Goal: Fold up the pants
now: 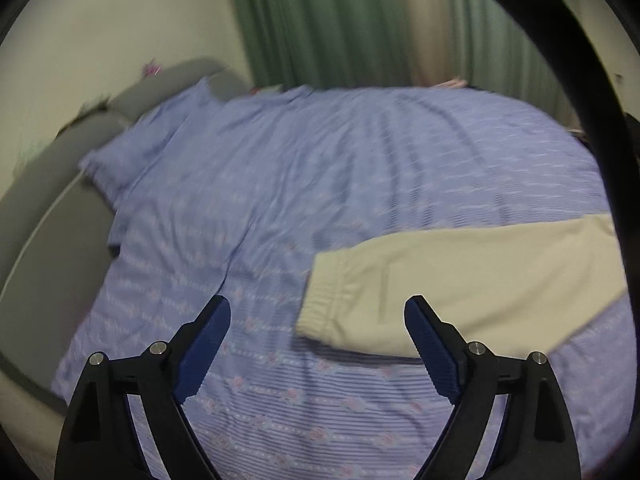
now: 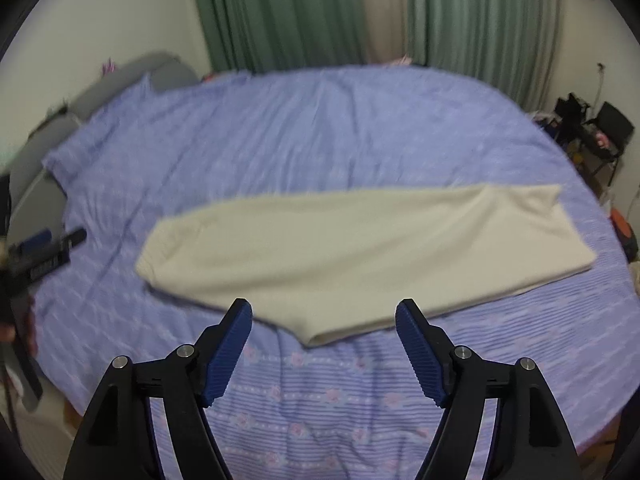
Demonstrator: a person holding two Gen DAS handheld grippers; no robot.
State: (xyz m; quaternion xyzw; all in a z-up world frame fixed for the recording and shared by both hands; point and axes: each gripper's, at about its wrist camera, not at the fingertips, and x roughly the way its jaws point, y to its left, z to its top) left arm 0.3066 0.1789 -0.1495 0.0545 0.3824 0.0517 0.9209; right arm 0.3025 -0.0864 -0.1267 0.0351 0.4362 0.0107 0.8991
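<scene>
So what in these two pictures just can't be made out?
- Pants: left wrist view cuts off their far end behind a dark curved bar; how many layers are folded cannot be told.
- Bedspread pattern: blurred by motion in both views.
- Clutter around the chair: too small, right wrist view.
- Left gripper: smeared at the right wrist view's edge.

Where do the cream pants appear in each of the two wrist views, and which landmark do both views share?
Left wrist view: the cream pants lie at lower right, elastic end toward the centre, partly cut off at the right edge.
Right wrist view: the cream pants stretch across the middle, fully visible, just beyond the tongs.
Shared landmark: the green curtain behind the bed.
</scene>
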